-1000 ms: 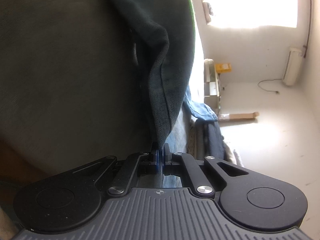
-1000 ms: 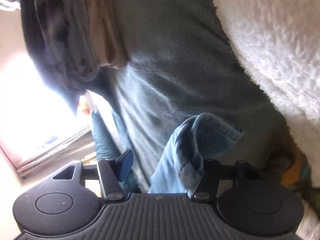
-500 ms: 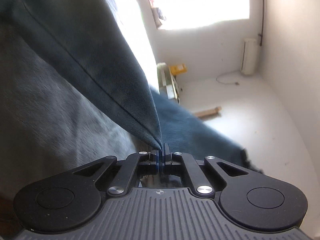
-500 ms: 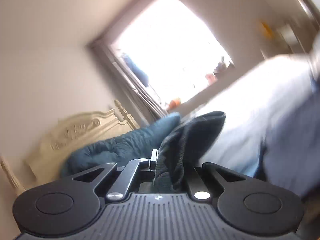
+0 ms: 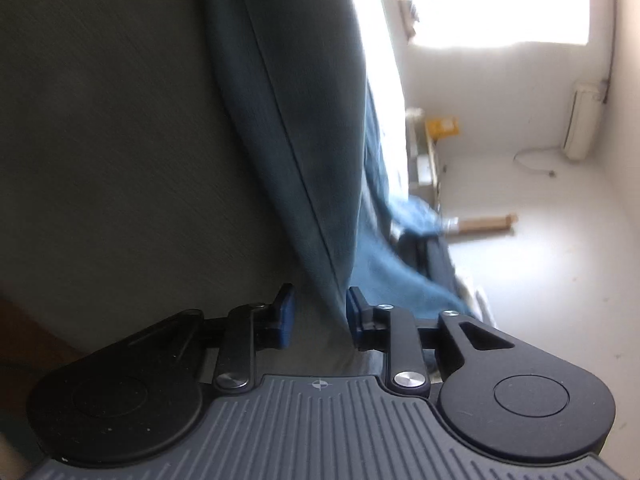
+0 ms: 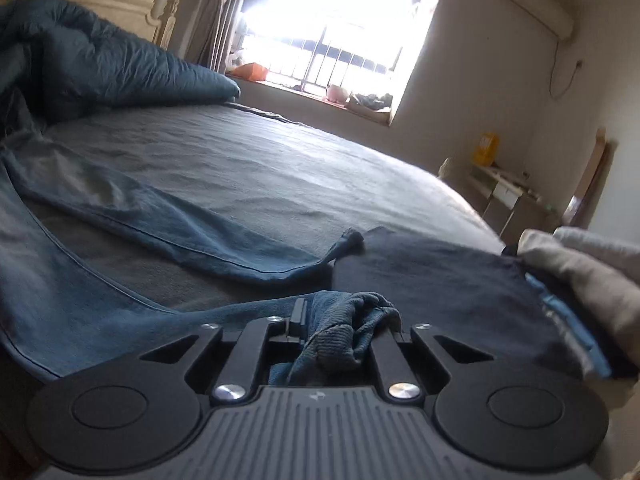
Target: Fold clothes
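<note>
Jeans (image 6: 168, 216) lie spread on the bed (image 6: 280, 152), both legs running away from the right claw toward the far left, where they meet the quilt (image 6: 104, 64). Starting at the left: the left claw (image 5: 320, 314) is released, its blue pads apart, and a seamed fold of denim (image 5: 296, 140) passes between them, grazing the right-hand pad without being pinched. Ahead of that claw the cloth stretches up and away, with grey bedding to its left. Moving right: the right claw (image 6: 344, 330) is clenched on a bunched hem (image 6: 352, 320) of the near leg, the wad filling the gap between its fingers. Just beyond it and to its right sits a dark folded garment (image 6: 440, 276), and further right a pale one (image 6: 580, 268). The risk, as I judge it, is uneven hold: with only one side gripped, any lift or pull would drag the jeans askew, twisting the legs out of line. The bunched hem could also slip free or carry a crease into the fold, and a sweep to the right might disturb the garments stacked there.
</note>
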`<state>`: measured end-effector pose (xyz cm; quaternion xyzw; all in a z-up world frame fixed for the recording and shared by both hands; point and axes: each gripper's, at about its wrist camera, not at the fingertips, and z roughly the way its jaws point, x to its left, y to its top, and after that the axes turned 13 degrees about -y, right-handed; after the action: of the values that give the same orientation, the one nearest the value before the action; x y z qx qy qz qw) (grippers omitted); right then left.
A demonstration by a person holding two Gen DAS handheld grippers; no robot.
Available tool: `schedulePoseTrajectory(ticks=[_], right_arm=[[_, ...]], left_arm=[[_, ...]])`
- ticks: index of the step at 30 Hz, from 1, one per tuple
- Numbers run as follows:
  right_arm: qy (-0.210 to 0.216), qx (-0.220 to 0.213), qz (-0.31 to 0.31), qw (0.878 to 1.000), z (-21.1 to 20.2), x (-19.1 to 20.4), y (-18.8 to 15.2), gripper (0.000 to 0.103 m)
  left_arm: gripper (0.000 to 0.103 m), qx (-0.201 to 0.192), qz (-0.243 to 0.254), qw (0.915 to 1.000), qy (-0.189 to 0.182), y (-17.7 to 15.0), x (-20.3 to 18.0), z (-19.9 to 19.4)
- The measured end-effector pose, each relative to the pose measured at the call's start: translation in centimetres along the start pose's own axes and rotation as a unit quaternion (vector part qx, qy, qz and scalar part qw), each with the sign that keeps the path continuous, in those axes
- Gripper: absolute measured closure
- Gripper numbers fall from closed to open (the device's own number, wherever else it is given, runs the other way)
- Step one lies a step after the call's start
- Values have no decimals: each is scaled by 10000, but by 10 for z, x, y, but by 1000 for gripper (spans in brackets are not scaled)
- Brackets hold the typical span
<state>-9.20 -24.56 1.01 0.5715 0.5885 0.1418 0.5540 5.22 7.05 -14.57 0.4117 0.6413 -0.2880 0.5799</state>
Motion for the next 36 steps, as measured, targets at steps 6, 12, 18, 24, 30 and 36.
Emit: schedulePoseTrajectory(ticks=[6,12,18,24,30,36], right_arm=[[-1064,-936,-620,9880,-30,4,3,40],[81,-1699,-184,9853,-77,25,33,40],[2676,-1589,-556,9487,-93,110,26,53],[3729,-1699,-1653,8971,-96,202,8,65],[3353,-1732,-2280,8975,-63,259,13,72],[2986,-1859,-2755,8946,-42,272,14,75]], left_arm=[[73,-1330,424,9891,473,22,2,-105],[72,-2765,585,9534,1056,84,1,-175],[67,-2940,378,9505,936,150,15,-224],[67,-2863,133,9528,1003,178,32,-195],[68,-2864,130,9533,951,198,45,-193],[85,-2967,214,9495,993,204,46,-187]])
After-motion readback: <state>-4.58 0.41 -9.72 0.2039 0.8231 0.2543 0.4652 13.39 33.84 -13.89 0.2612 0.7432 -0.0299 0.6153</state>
